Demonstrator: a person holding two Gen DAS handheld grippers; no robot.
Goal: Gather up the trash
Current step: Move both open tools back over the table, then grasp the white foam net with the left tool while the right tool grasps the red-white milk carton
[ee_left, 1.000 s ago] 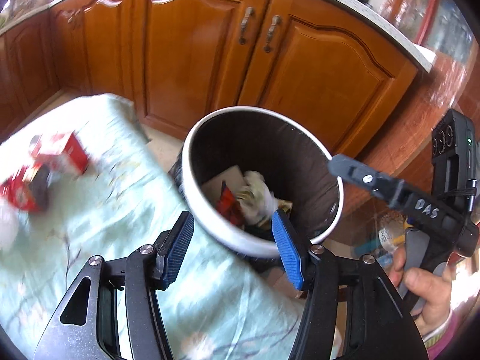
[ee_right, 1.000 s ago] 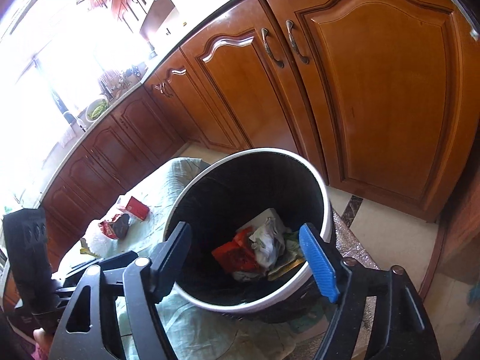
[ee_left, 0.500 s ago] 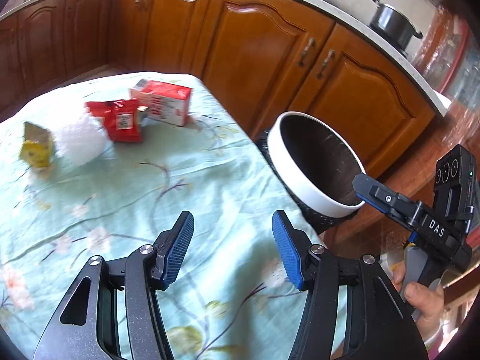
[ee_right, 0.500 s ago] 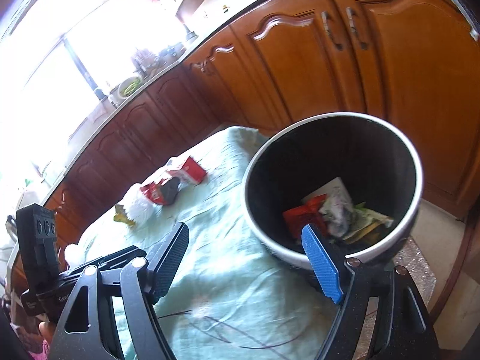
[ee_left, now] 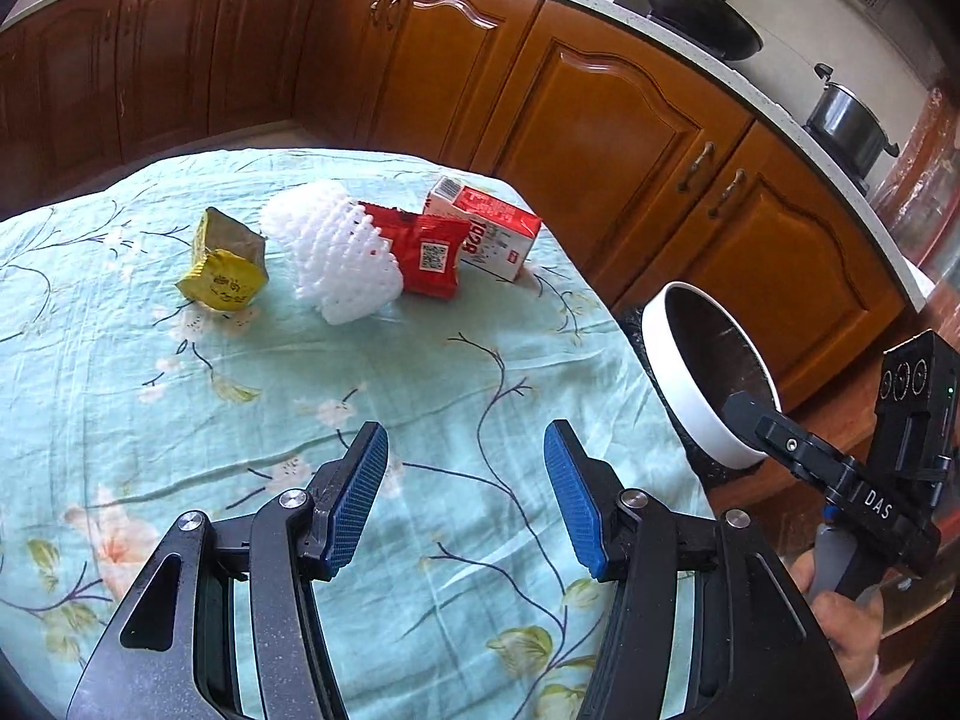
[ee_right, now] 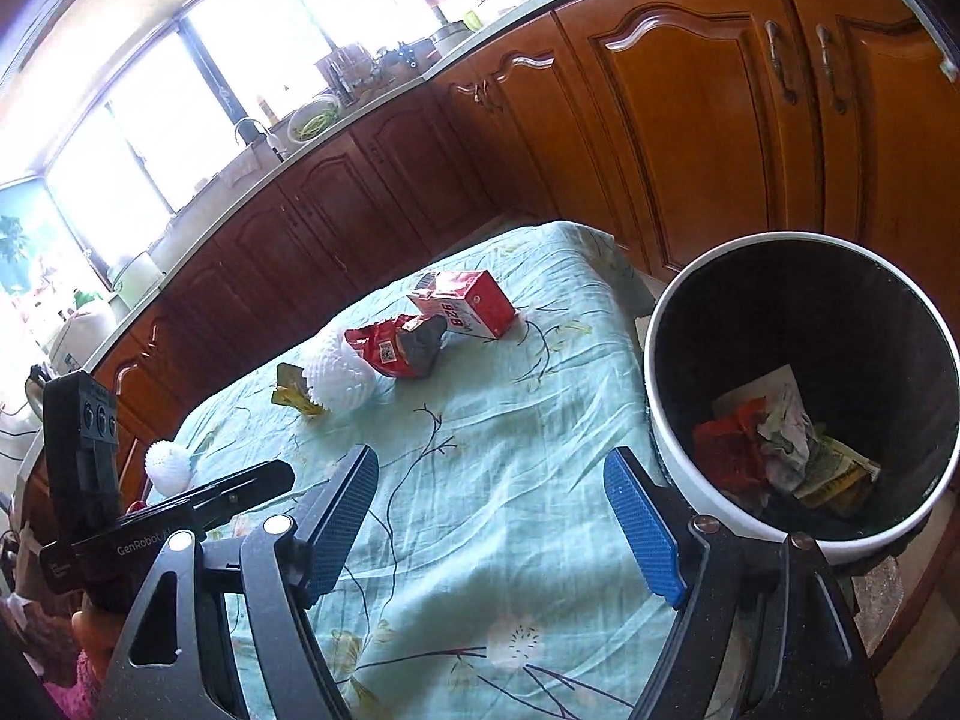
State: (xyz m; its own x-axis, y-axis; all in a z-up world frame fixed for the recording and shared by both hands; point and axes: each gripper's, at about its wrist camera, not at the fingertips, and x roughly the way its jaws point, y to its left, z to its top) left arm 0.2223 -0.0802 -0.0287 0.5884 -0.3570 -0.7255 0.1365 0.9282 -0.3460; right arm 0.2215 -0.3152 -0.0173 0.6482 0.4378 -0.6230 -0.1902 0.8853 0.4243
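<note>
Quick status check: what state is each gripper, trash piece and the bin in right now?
left gripper: open, empty
right gripper: open, empty
trash bin: uncovered, part filled
red carton: lying flat
red wrapper: crumpled
foam net: on its side
yellow packet: torn open

left gripper [ee_left: 465, 498]: fingers apart, empty, tilted down | right gripper [ee_right: 504, 525]: fingers wider apart, empty, tilted down

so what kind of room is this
A home kitchen, most likely: wooden cabinets under a countertop, a wok and pot on the stove, and a sink tap by the window.
</note>
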